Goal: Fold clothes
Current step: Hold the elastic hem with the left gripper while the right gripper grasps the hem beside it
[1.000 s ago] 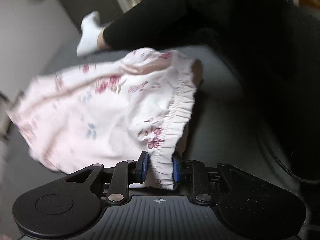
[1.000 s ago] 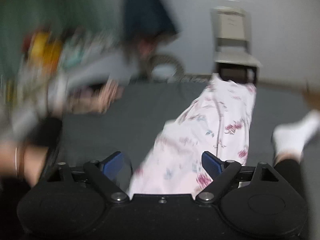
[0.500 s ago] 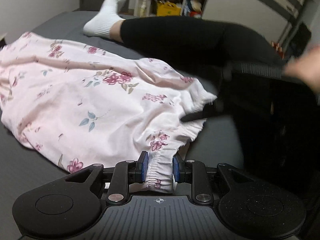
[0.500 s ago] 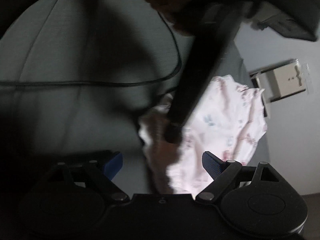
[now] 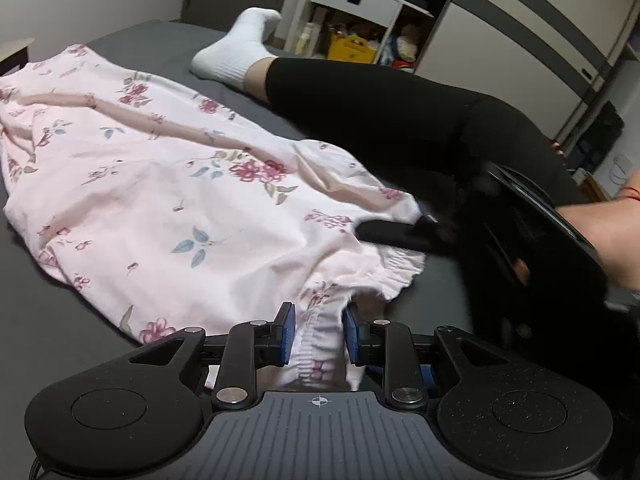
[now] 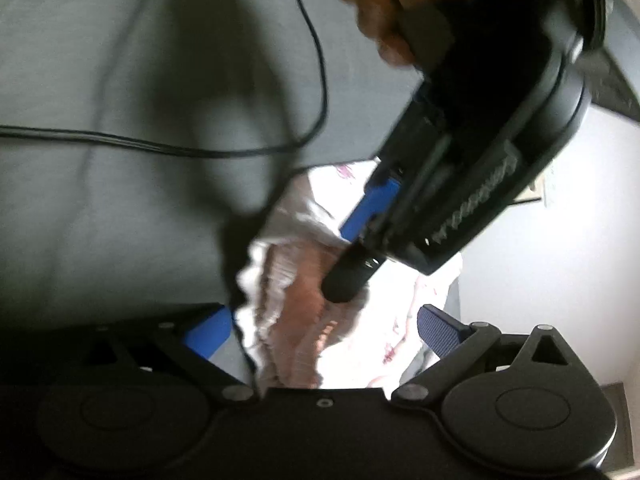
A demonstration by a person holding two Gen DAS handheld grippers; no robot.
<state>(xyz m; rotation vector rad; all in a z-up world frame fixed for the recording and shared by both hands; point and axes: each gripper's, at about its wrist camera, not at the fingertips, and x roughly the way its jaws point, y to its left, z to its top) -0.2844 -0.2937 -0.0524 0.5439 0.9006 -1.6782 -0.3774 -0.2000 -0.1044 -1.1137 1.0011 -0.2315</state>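
A pink floral garment (image 5: 168, 184) lies spread on the dark grey bed (image 5: 36, 320). My left gripper (image 5: 318, 332) is shut on its gathered elastic waistband (image 5: 320, 344) at the near edge. One black finger (image 5: 396, 236) of the right gripper reaches onto the waistband corner from the right. In the right wrist view my right gripper (image 6: 322, 330) is open, its blue pads (image 6: 436, 328) wide apart with the ruffled waistband (image 6: 288, 296) between them. The left gripper's body (image 6: 480, 160) and the hand holding it fill the upper right there, and the view is blurred.
A person's leg in black leggings (image 5: 380, 112) with a white sock (image 5: 236, 52) lies across the bed beyond the garment. Shelves with yellow items (image 5: 360, 12) stand behind. A black cable (image 6: 160, 146) runs over the bed sheet (image 6: 100, 60).
The garment came down from hanging and now lies flat on the bed. The right gripper swung in from farther off and now sits over the waistband beside the left gripper.
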